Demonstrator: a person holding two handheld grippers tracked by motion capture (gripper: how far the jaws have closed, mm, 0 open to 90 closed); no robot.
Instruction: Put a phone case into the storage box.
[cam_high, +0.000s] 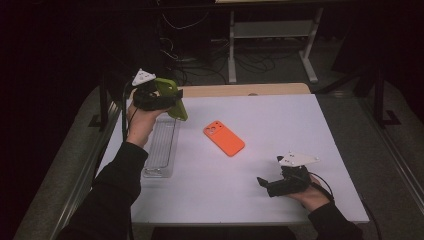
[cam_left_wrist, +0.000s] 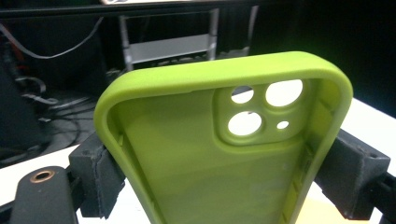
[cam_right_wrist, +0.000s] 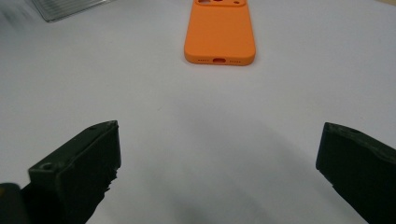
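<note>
A lime-green phone case hangs in the air over the table's far left, with my left gripper shut on it. In the left gripper view the green case shows its hollow inside and camera cut-outs, clamped at both long edges by the black jaws. An orange phone case lies flat, back up, near the middle of the white table. My right gripper rests low at the front right, open, nothing between its jaws. The orange case lies ahead of it.
A clear ribbed plastic tray lies along the table's left side, below the raised green case. A wooden strip runs along the far edge. Beyond stand a metal frame and cables on the dark floor.
</note>
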